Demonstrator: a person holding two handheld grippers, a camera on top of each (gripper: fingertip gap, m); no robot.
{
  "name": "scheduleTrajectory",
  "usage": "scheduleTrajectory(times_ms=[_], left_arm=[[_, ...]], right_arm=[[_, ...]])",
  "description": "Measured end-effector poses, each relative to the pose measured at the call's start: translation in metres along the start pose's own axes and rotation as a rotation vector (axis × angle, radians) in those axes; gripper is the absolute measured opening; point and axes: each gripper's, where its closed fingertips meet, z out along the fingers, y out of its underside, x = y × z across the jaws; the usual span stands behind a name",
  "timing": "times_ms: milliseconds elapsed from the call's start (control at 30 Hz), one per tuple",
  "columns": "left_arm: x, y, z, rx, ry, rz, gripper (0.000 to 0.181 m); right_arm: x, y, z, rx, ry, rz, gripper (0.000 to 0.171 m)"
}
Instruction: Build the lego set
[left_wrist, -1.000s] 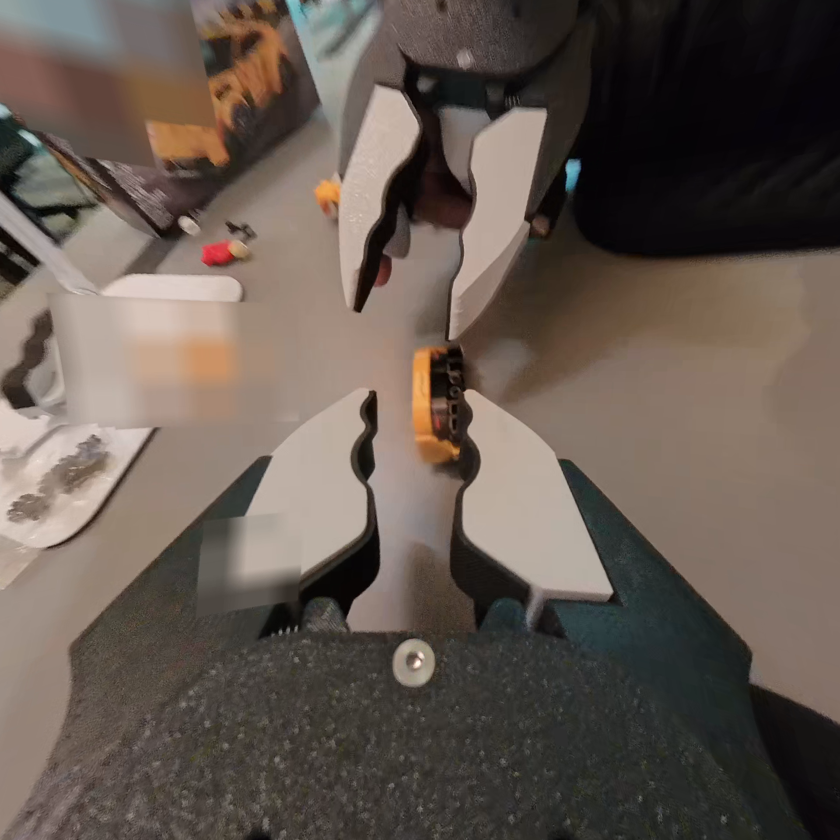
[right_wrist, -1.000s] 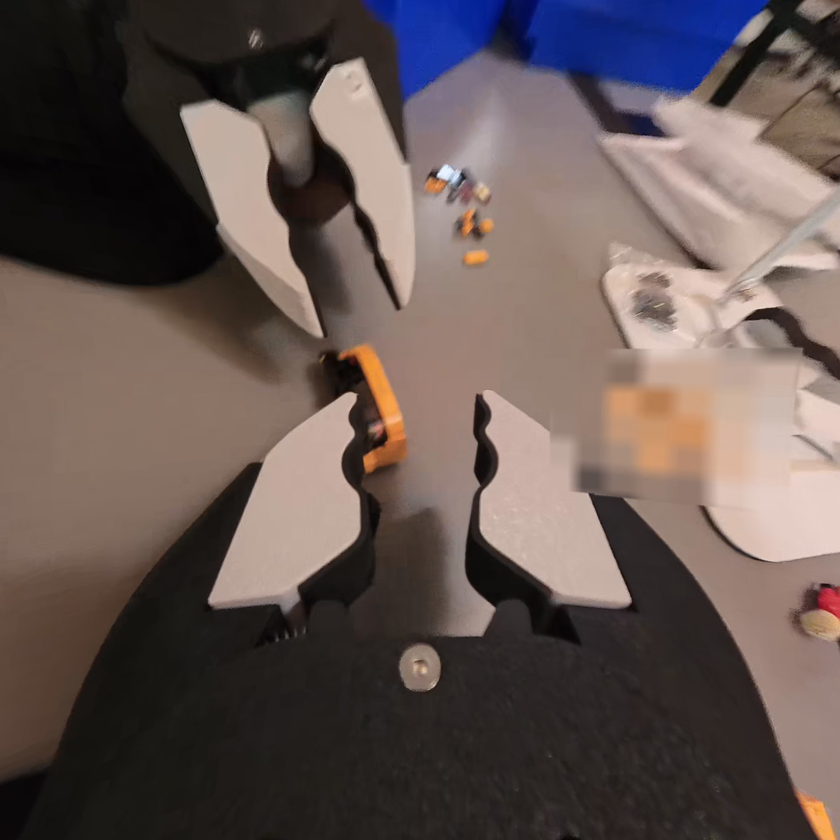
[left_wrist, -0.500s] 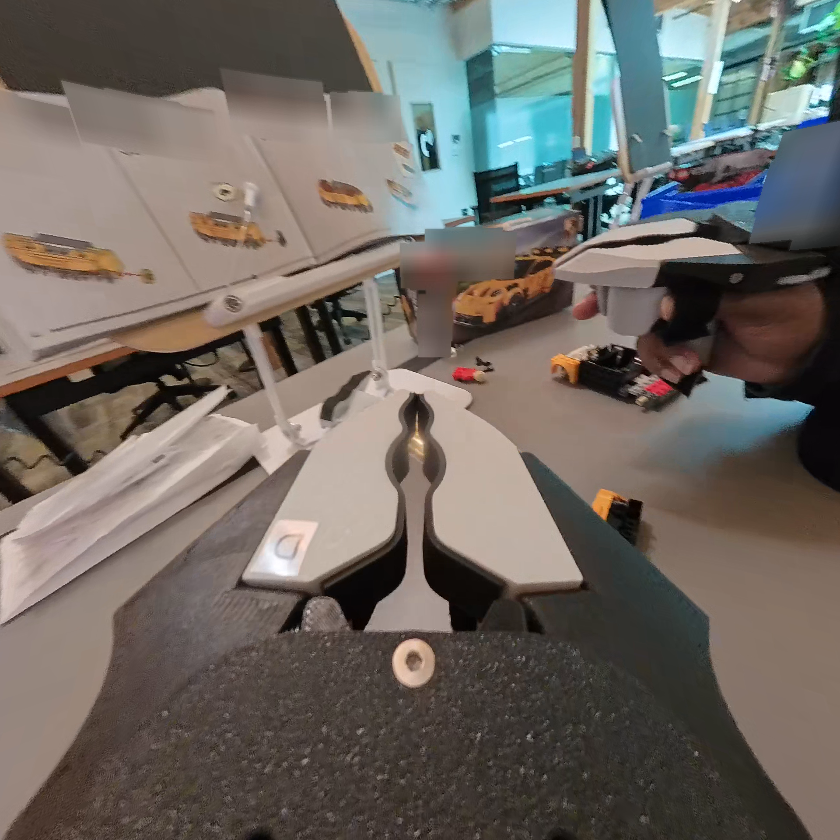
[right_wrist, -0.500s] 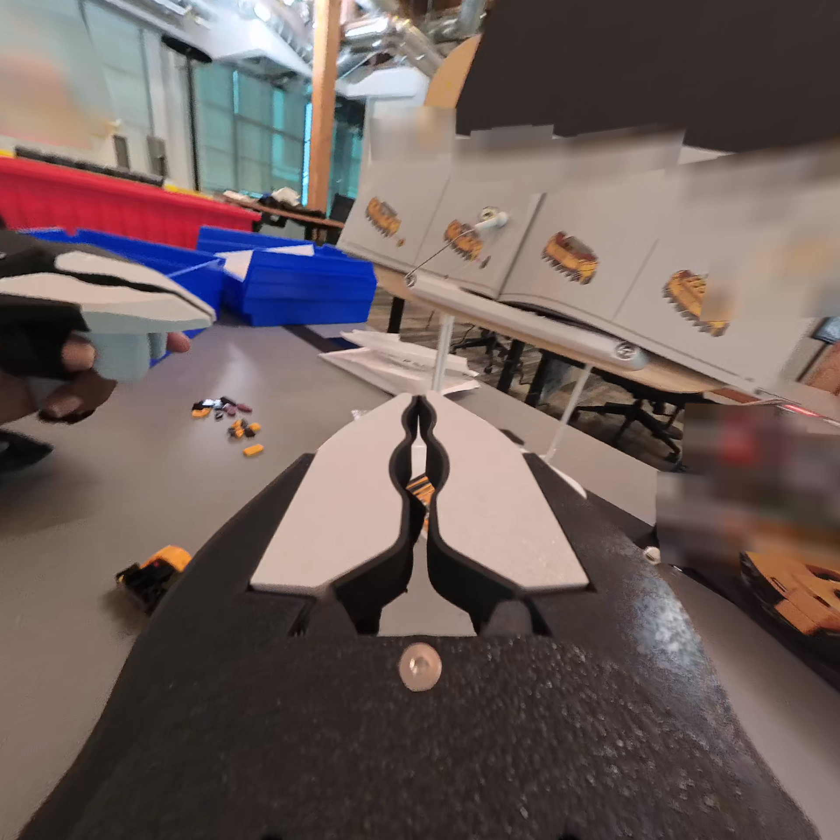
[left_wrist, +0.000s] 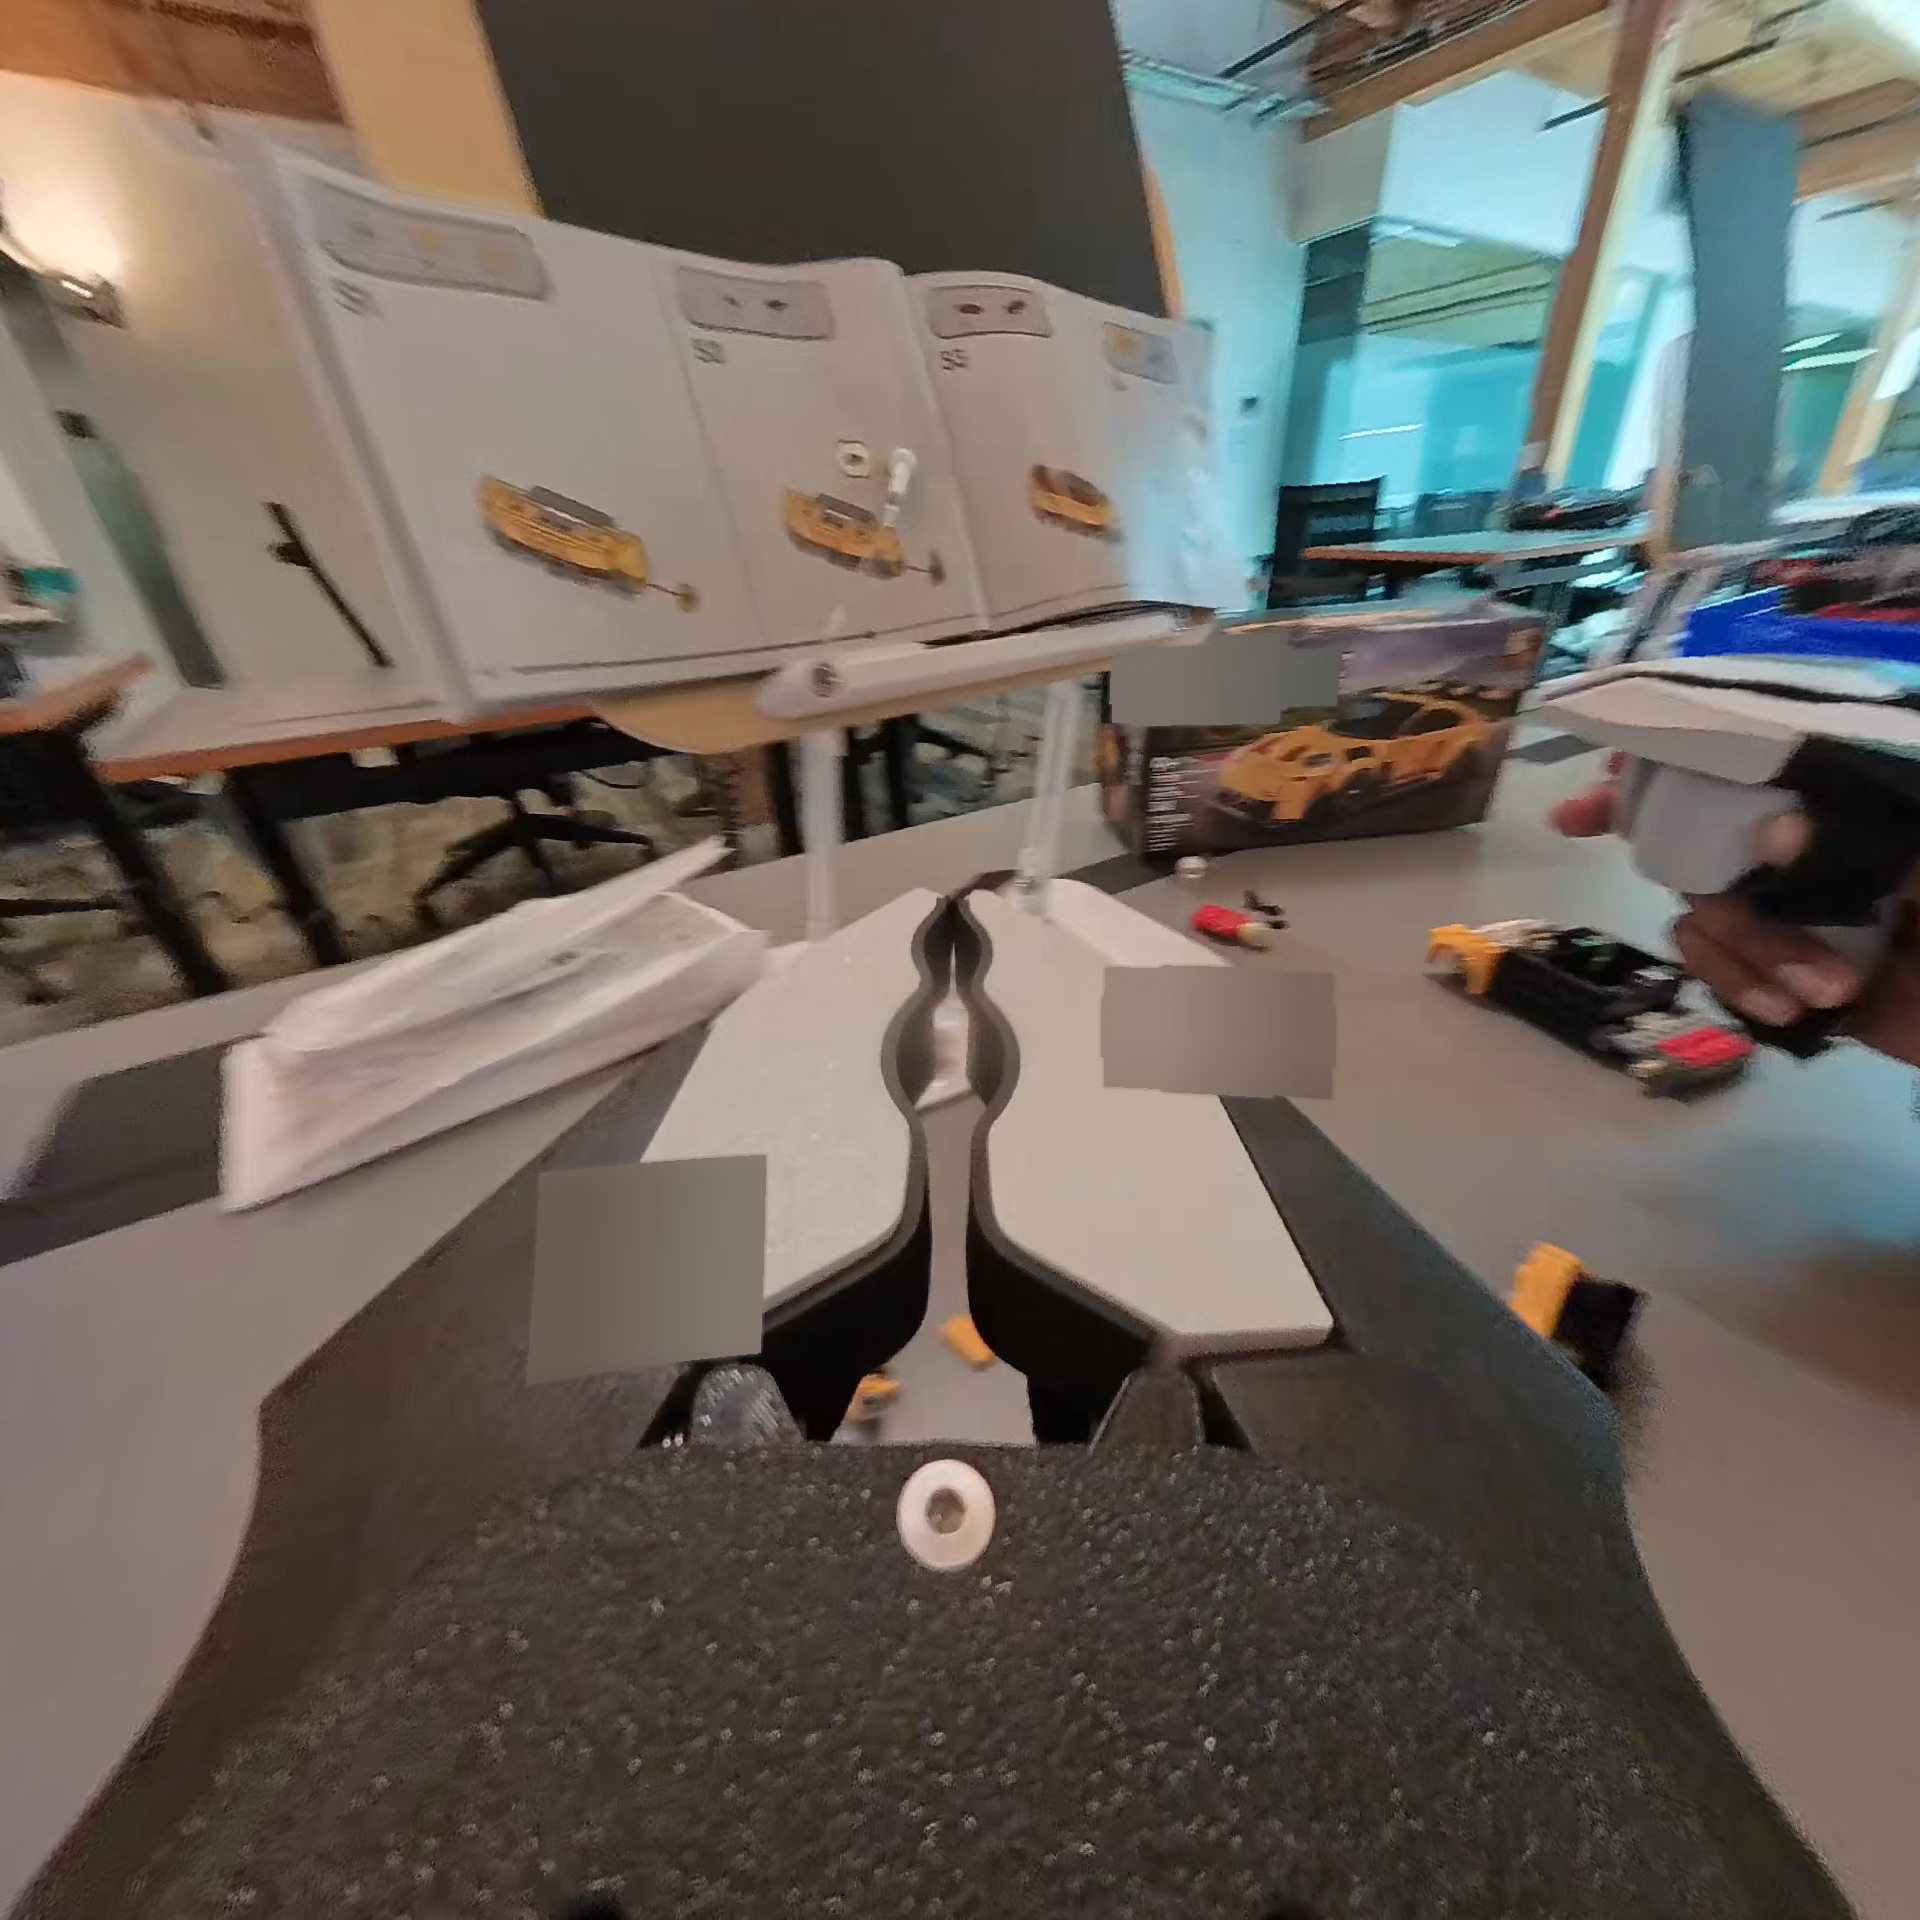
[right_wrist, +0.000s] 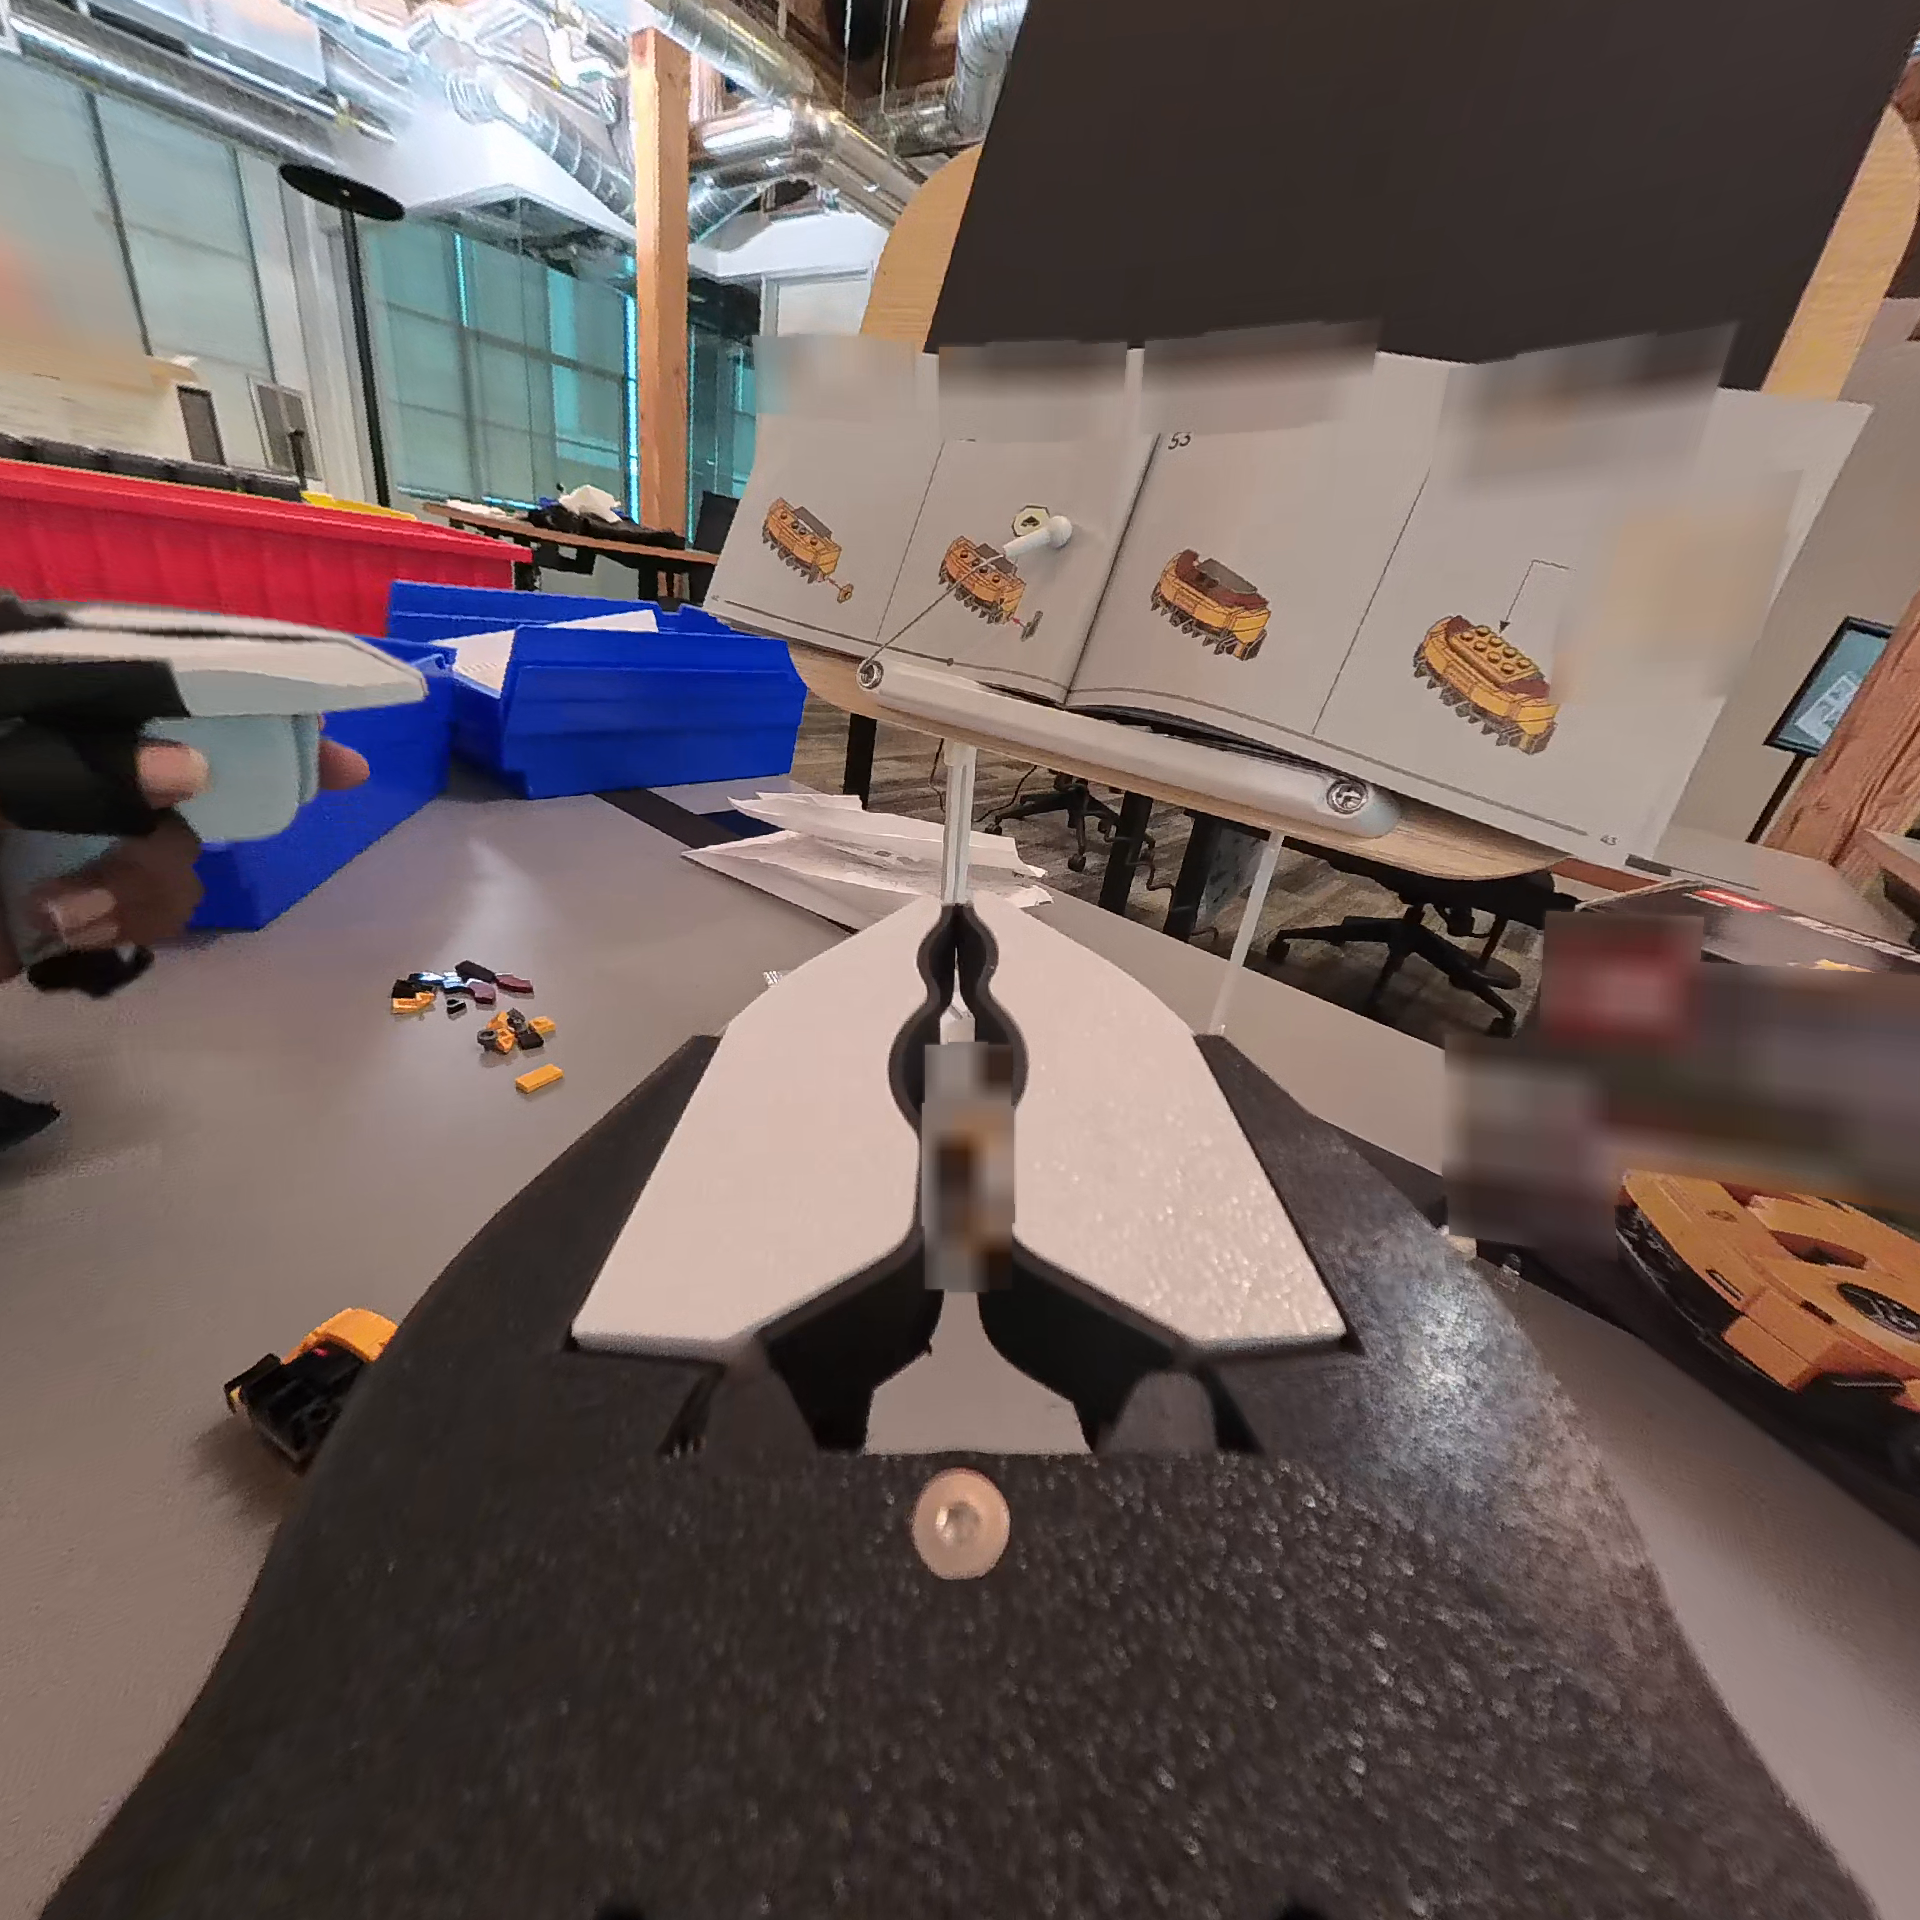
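Observation:
My left gripper (left_wrist: 961, 916) is shut and empty, held level above the grey table and pointing at the open instruction booklet (left_wrist: 727, 468) on its stand. My right gripper (right_wrist: 956, 923) is also shut, with nothing held, facing the same booklet (right_wrist: 1247, 582). A small orange and black lego sub-assembly (left_wrist: 1569, 1299) lies on the table to the right of my left gripper; it also shows in the right wrist view (right_wrist: 312, 1371), at the lower left. A larger black chassis with orange and red parts (left_wrist: 1579, 987) lies farther right. Each gripper shows side-on in the other's view.
A pile of small loose pieces (right_wrist: 478, 1003) lies on the table. Blue bins (right_wrist: 603, 686) and a red bin (right_wrist: 208, 551) stand behind. The lego box (left_wrist: 1320, 748) stands at the back. White plastic bags (left_wrist: 488, 997) lie left. A red piece (left_wrist: 1221, 920) sits by the stand. There is about 20 centimeters between the tips of the two grippers.
Both grippers were open and pointing down around the small orange and black sub-assembly. They have since shut and tilted up to face the booklet; the sub-assembly stays on the table.

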Motion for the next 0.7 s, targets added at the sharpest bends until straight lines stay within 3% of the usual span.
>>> scheduleTrajectory(times_ms=[100,200,467,700], left_arm=[[-0.043,-0.016,-0.016,-0.015,-0.160,0.126,0.000],[-0.077,-0.011,-0.031,-0.101,-0.230,0.131,0.000],[-0.085,0.094,-0.037,-0.712,-0.123,0.149,0.000],[-0.083,0.136,-0.051,-0.935,-0.082,0.158,0.002]], right_arm=[[-0.001,0.002,0.001,-0.009,-0.007,0.001,0.000],[-0.003,0.007,0.002,-0.025,-0.025,0.009,0.000],[-0.024,0.016,0.004,-0.057,-0.147,0.005,0.000],[-0.030,0.015,0.003,-0.051,-0.182,-0.008,0.000]])
